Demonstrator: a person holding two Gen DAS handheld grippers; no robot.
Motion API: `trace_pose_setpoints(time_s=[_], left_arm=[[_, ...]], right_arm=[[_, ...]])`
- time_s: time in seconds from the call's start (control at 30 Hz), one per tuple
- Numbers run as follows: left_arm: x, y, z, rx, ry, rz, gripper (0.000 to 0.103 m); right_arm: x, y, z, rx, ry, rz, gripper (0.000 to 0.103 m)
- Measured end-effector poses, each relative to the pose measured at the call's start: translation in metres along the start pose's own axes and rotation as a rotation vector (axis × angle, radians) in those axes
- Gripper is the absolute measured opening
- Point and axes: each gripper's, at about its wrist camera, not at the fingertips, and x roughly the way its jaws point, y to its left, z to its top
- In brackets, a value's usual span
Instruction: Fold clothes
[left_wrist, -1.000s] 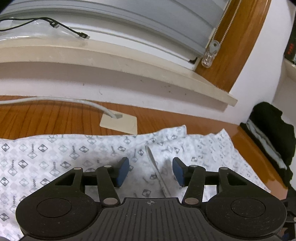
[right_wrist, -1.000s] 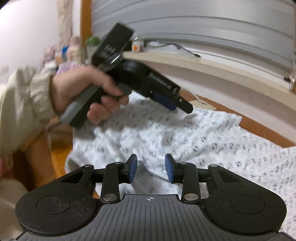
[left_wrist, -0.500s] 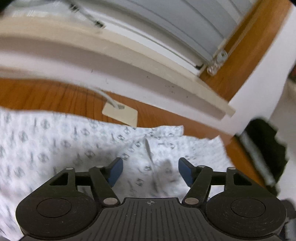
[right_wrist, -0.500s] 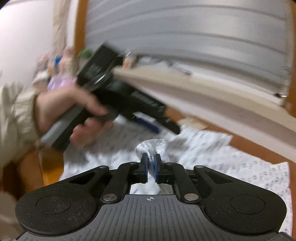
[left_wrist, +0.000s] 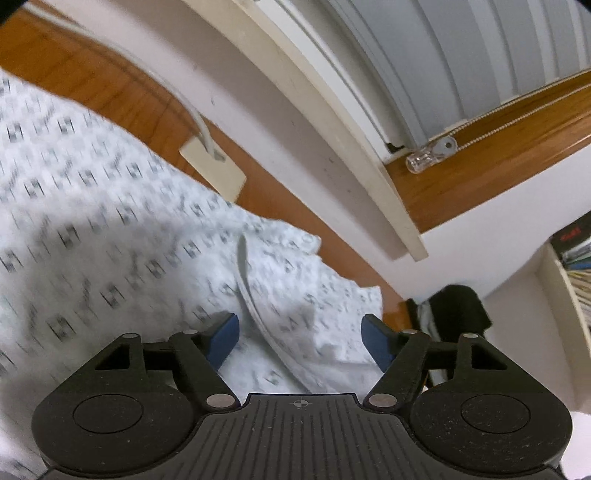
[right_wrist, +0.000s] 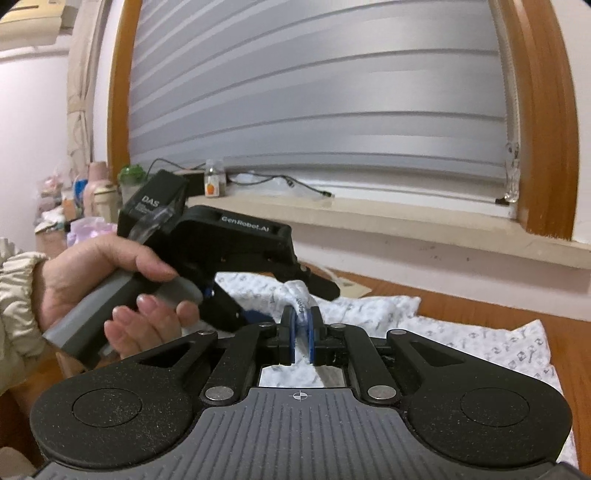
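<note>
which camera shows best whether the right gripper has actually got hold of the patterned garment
The right wrist view: the right gripper is shut on a bunched fold of the patterned garment between its blue pads. The left wrist view shows only the garment under the open left gripper.

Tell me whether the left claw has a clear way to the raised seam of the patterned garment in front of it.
Probably yes. The left claw is open, and the raised seam of the patterned garment runs between its fingers with nothing lying over it. The right claw is shut on another fold.
</note>
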Motion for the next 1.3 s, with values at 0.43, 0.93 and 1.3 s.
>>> trace_pose_setpoints(time_s=[0.43, 0.93, 1.3], left_arm=[[0.028, -0.021, 0.017, 0.125, -0.017, 0.048, 0.007], [-0.086, -0.220, 0.127, 0.552, -0.211, -0.008, 0.004], [-0.185, -0.198, 0.137, 0.582, -0.320, 0.102, 0.004]], right_arm=[[-0.007, 0.007, 0.002, -0.047, -0.050, 0.018, 0.008], [-0.009, -0.005, 0.169, 0.084, -0.330, 0.155, 0.008], [0.034, 0.062, 0.220, 0.048, -0.319, 0.297, 0.008]])
